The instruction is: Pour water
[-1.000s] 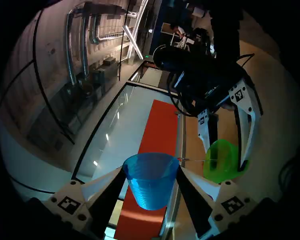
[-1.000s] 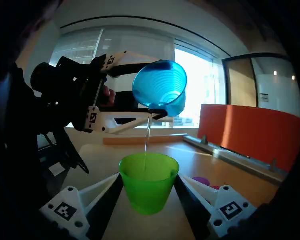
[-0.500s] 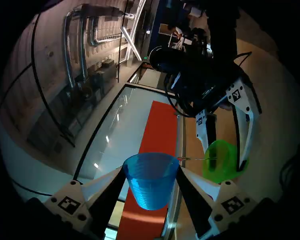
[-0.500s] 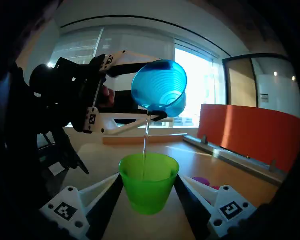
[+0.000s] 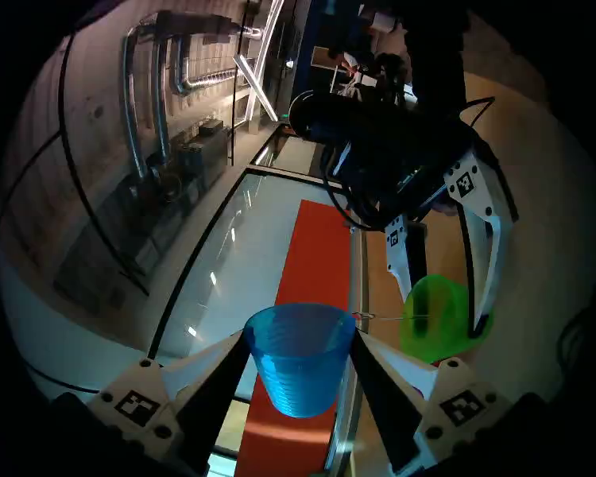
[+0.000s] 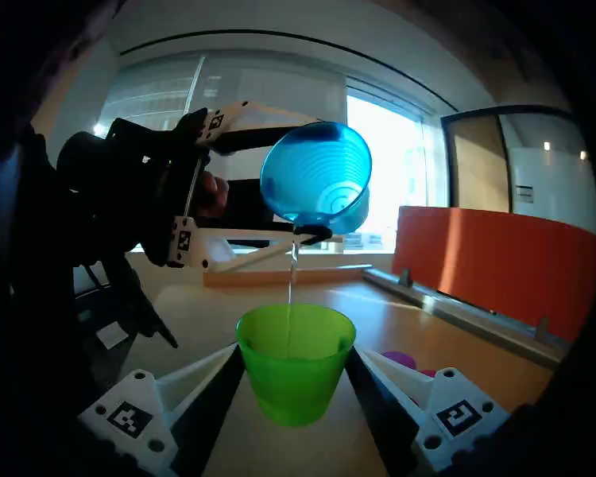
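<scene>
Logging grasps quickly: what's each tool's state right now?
Left tool: shut on the translucent blue plastic cup, pouring.
Right tool: shut on the translucent green plastic cup.

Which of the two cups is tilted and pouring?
The blue cup: it is tipped, a thin stream of water running from its rim, while the green cup sits upright below, catching it.

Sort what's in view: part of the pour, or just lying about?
In the job: blue cup, tilted in left claw; water stream; green cup in right claw.
Lying about: purple and pink things on the table; orange partition.
</scene>
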`<state>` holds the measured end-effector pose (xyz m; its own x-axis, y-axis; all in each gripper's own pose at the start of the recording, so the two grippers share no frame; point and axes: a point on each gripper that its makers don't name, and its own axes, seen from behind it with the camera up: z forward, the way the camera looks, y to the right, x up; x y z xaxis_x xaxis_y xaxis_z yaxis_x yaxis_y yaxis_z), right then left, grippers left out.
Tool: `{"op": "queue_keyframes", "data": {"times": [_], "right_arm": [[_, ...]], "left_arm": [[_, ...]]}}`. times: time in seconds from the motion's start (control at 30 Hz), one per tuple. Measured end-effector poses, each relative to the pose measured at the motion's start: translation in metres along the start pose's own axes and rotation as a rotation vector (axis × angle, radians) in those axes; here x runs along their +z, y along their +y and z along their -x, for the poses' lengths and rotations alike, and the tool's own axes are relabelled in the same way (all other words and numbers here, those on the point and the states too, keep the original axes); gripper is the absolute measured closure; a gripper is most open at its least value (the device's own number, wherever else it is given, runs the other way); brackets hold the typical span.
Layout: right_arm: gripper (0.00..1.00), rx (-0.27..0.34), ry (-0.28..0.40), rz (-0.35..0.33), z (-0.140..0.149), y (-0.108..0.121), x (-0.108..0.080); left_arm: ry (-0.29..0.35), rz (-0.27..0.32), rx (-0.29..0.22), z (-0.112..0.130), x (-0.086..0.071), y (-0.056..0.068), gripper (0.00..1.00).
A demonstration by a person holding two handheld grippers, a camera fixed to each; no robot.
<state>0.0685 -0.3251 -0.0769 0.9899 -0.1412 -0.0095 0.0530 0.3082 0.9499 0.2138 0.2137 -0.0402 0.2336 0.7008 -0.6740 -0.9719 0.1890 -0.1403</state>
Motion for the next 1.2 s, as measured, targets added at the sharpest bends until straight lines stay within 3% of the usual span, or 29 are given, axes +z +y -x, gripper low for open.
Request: {"op": "queue_keyframes", "data": {"times": [1.2], "right_arm": [[0.12, -0.002, 0.001, 0.005, 0.0012, 0.0026, -0.0016]], "left_arm": [[0.012, -0.001, 0.063, -0.0042, 0.0016, -0.0008, 0.14]]}}
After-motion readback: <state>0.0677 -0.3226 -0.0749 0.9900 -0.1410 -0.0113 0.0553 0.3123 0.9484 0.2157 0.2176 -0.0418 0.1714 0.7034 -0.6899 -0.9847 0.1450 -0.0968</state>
